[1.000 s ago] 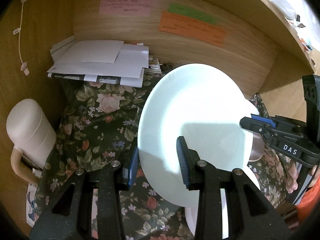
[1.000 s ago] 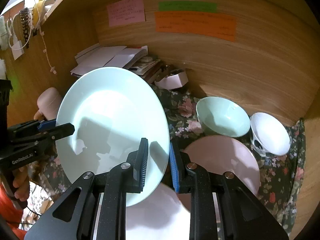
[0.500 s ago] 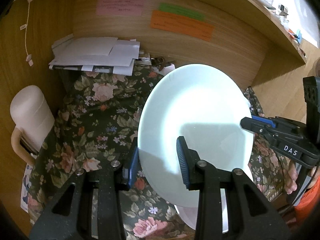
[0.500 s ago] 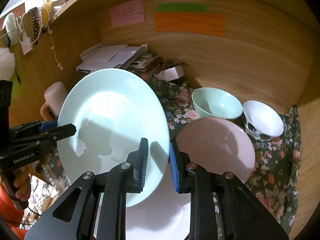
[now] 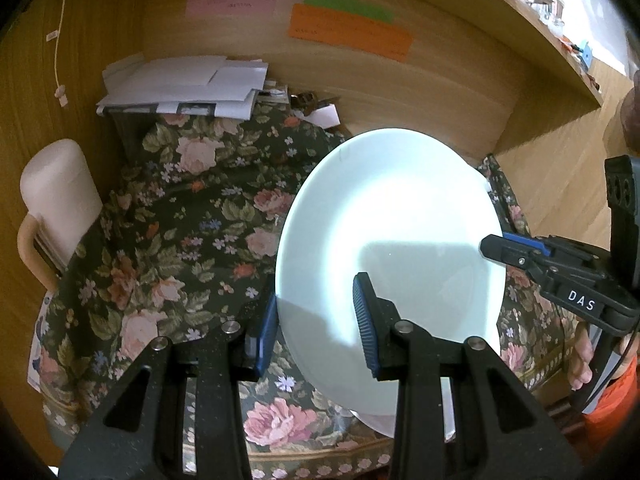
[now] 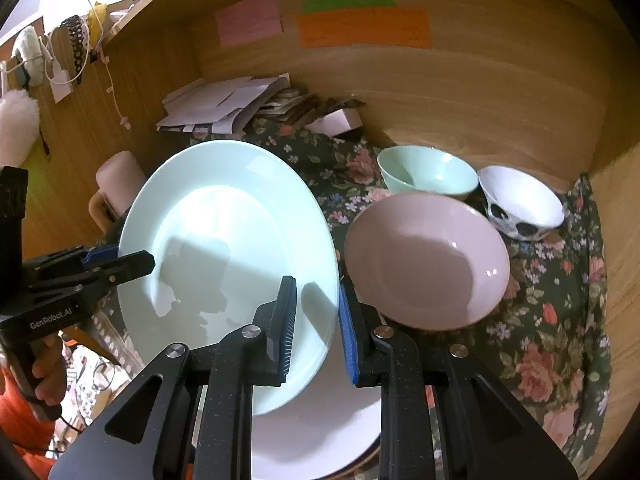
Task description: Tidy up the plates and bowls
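Both grippers hold one large pale green plate (image 5: 392,248) in the air above the flowered cloth. My left gripper (image 5: 316,328) is shut on its left rim; my right gripper (image 6: 318,320) is shut on its right rim (image 6: 320,280). The plate is tilted. The right gripper shows at the plate's far edge in the left wrist view (image 5: 520,256), and the left gripper in the right wrist view (image 6: 120,264). Below lies a white plate (image 6: 320,432). A pink plate (image 6: 424,260), a green bowl (image 6: 428,172) and a white patterned bowl (image 6: 520,204) sit to the right.
A flowered cloth (image 5: 180,216) covers the desk inside a wooden alcove. A stack of papers (image 5: 188,88) lies at the back left. A pink mug (image 5: 56,208) stands at the left wall. A small white box (image 6: 336,122) sits at the back.
Both grippers have drawn back from the alcove wall with the green plate held between them; more of the cloth, pink plate and bowls shows. The grip has not changed.
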A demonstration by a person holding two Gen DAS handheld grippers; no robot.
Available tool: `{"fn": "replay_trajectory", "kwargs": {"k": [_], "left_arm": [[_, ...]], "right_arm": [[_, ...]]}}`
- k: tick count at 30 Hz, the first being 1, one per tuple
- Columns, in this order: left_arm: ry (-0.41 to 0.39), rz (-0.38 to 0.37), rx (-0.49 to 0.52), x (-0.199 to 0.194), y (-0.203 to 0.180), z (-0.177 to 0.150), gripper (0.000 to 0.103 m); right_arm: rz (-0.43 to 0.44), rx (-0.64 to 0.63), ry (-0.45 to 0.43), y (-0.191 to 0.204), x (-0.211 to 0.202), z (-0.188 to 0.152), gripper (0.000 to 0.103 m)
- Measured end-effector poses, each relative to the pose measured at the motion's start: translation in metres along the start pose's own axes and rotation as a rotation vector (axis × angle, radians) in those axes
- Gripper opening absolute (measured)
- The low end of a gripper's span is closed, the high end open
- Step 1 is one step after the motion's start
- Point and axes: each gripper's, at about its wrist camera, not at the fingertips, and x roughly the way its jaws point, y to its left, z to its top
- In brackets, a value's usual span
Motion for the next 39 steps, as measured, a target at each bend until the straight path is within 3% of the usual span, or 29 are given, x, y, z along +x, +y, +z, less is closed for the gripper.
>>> {"fn": "replay_trajectory", "kwargs": {"k": [39], "left_arm": [[0.156, -0.004, -0.002, 0.042, -0.01, -0.034, 0.035]], "right_arm": [[0.011, 0.081, 0.109, -0.023, 0.026, -0.051, 0.019]]}}
